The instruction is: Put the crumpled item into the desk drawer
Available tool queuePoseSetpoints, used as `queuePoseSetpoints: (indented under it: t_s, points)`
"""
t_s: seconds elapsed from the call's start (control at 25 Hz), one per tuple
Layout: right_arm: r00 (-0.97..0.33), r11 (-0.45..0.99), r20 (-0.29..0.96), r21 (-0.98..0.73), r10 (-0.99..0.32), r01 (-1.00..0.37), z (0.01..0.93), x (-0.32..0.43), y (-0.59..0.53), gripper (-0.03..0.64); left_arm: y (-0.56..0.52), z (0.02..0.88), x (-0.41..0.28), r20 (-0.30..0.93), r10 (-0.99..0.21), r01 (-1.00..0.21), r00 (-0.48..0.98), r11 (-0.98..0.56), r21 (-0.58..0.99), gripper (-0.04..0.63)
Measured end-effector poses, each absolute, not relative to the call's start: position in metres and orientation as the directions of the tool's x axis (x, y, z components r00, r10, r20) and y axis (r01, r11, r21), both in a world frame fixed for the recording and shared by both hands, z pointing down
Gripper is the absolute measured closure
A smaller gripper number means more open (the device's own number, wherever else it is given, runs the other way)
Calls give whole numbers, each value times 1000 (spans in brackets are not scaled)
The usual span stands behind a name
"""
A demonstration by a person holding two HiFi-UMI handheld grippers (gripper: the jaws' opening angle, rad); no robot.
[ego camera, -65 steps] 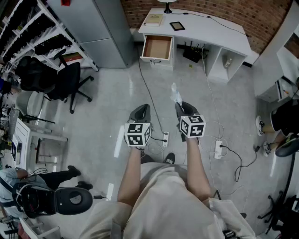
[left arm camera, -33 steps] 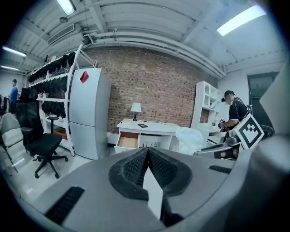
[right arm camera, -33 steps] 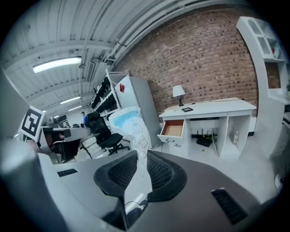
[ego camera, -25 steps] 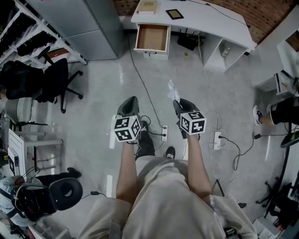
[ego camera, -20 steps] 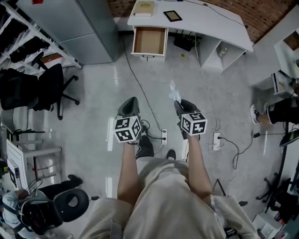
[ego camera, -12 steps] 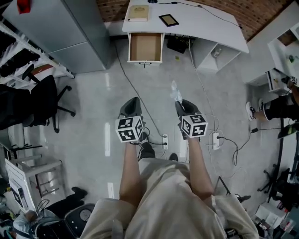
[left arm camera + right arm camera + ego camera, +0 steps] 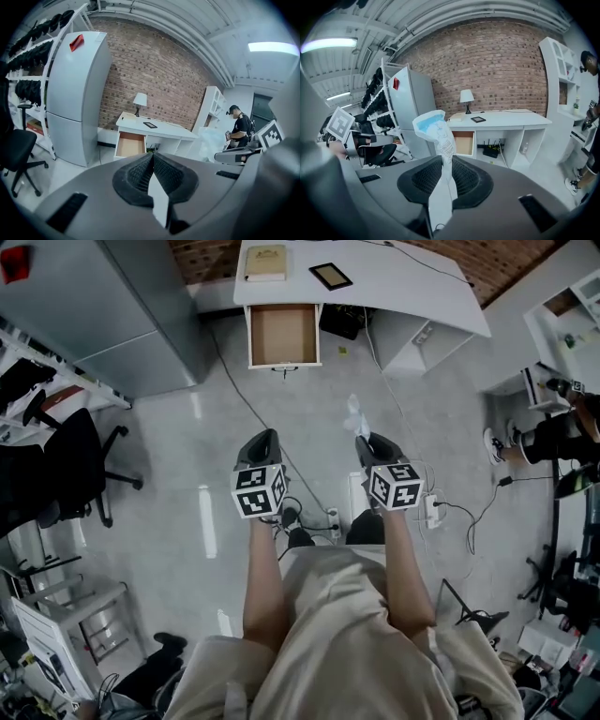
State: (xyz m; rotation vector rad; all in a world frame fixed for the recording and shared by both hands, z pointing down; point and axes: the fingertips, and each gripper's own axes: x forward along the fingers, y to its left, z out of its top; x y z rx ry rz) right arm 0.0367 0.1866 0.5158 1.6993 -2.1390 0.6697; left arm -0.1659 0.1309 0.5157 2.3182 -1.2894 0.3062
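Steadiness matters most on this carry: the right tool is clenched on the crumpled item, and the open drawer lies well apart from it, across a stretch of floor, ahead and a little to the left in the head view. My judgement is that the clench should be firm all the way, since only the lower end of the item sits between the pads, while most of it stands free above them in the right gripper view. A cable trails over the floor between the person and the drawer, so the feet want watching. The approach is best made square to the drawer's front, under the edge of the white tabletop, with the tool tipped down until the item hangs inside the wooden box. Releasing any higher risks so light a thing drifting past the rim. The left tool is shut with nothing between its pads and could steady the drawer front if needed. The item itself is a thin white wrapper or sheet, twisted into 1 upright strip and creased throughout, with a pale blue patch near its top and fine dark print lower down. It looks soft and likely to flex.
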Motion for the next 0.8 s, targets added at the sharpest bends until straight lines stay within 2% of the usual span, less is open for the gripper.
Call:
queuePoseSetpoints:
  t_s: [0.16,0.36,0.6,0.8]
  points:
    - [-261,201,511,-172,-819,-965,513,22,163,526,115,515,-184,410,-747,-851,524,-441,286,578]
    - [-340,302,484,-157,-806,-940,510,-7,122,526,79,518,-202,422,-772,-878,476,-390,276,578]
    - [-377,378,487,-101,-788,-920,518,3,35,526,9,512,-195,414,-803,-903,429,-367,225,578]
    - [-414,404,459,-125,-786,-906,506,19,-53,526,-64,484,-183,393,-830,-918,396,-348,191,578]
